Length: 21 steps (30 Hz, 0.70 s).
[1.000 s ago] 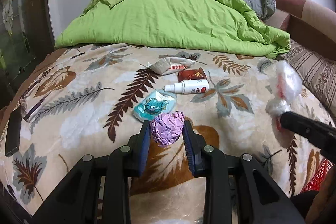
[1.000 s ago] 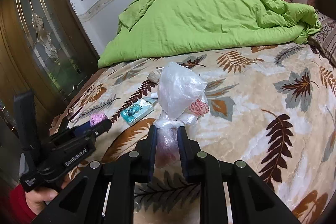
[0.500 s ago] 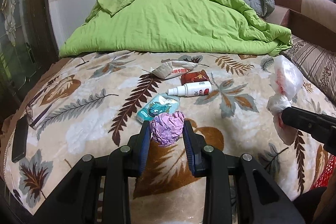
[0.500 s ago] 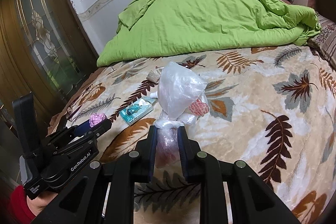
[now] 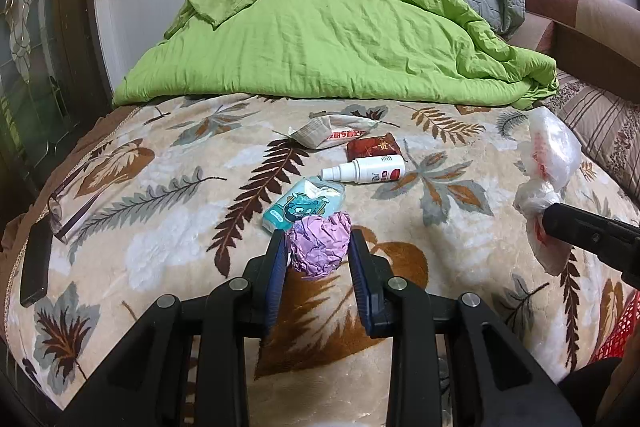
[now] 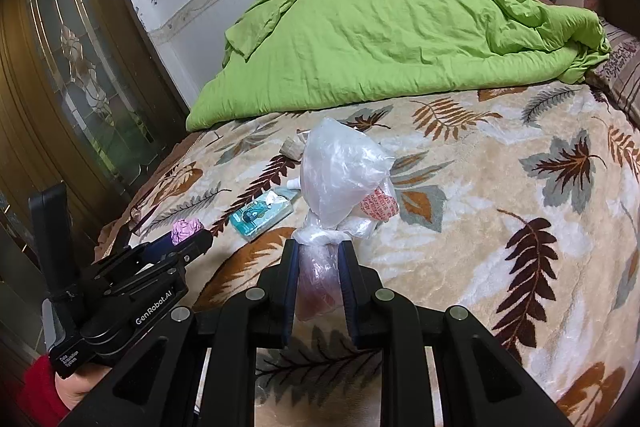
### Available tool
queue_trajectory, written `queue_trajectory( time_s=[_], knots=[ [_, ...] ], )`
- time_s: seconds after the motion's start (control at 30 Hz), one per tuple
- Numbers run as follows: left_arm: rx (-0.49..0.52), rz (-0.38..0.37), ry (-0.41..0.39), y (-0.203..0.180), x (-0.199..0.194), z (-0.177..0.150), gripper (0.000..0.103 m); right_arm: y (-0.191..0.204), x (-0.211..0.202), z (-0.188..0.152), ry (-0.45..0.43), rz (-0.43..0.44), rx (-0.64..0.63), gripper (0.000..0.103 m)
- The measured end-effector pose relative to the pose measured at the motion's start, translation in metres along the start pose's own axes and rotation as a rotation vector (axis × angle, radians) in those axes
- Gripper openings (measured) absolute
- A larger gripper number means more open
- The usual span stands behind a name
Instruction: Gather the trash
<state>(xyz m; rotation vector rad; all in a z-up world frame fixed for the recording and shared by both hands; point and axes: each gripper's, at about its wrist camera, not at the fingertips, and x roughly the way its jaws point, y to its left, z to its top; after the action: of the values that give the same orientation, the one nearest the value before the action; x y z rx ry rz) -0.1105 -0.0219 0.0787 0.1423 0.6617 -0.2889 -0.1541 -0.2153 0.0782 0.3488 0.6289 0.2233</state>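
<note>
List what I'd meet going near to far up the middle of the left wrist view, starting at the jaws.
Crumpled purple paper held in the jaws → teal tissue pack → white spray bottle → red packet → torn paper wrapper → green duvet.

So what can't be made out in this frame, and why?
- Contents of the clear plastic bag: right wrist view, crinkled film and the right gripper blur them; only red print shows.
- Spray bottle: label too small in the left wrist view, mostly hidden behind the bag in the right.
- Red mesh item: cut off by the left wrist view's edge.
- Any bin: in neither view.
- Underside of the purple paper ball: hidden between the left gripper fingers.
</note>
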Motion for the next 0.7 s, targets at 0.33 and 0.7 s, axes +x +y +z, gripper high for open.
queue_trajectory(
  time_s=[0.33,0.7],
  knots=[
    [0.000,0.002,-0.002,-0.0002,0.0004,0.0002,0.030,-0.0020,-0.0015,0.0005,-0.003,0.006,0.008,0.022],
    [-0.001,0.005,-0.001,-0.0018,-0.0001,-0.0001,0.030,-0.0024,-0.0022,0.0004,-0.005,0.009,0.010,0.022]
  ],
)
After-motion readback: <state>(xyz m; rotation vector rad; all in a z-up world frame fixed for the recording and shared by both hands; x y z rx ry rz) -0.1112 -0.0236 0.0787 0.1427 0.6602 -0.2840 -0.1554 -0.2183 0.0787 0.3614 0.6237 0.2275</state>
